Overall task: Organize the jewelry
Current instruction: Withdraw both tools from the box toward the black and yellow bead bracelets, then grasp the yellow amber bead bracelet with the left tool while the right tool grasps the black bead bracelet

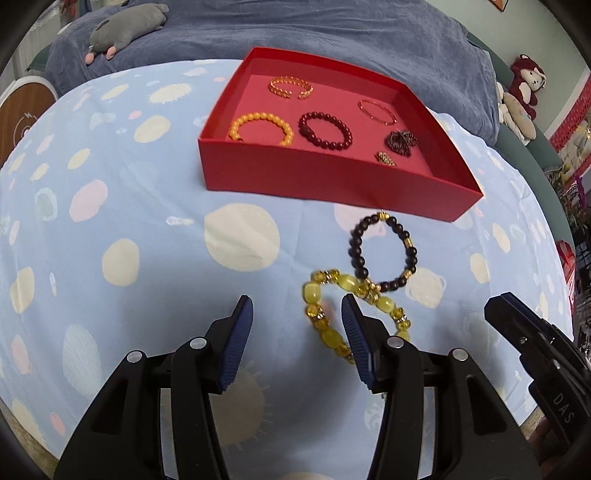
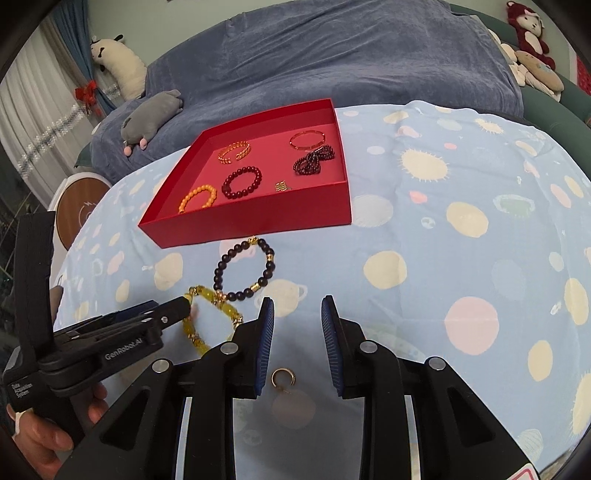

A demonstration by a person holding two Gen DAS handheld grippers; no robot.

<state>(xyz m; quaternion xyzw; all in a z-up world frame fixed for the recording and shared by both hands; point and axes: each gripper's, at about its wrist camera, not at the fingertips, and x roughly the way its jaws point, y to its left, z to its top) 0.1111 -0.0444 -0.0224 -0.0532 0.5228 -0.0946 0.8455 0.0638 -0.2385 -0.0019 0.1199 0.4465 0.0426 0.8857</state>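
A red box [image 1: 325,184] [image 2: 258,221] on the spotted blue cloth holds several bracelets and a small gold piece. In front of it lie a dark bead bracelet [image 1: 384,254] [image 2: 243,269] and a yellow bead bracelet [image 1: 332,314] [image 2: 210,317], touching each other. My left gripper [image 1: 297,306] [image 2: 184,310] is open, its right finger over the yellow bracelet's loop. My right gripper [image 2: 297,306] is open and empty, right of both bracelets; a small gold open ring [image 2: 282,377] lies on the cloth between its fingers. Its tip shows in the left wrist view [image 1: 517,317].
The spotted cloth [image 1: 129,240] covers a rounded table. A blue-covered sofa [image 2: 332,62] with a grey plush [image 1: 122,29] and other stuffed toys [image 2: 528,33] stands behind. A round wooden item [image 2: 81,210] sits at the left edge.
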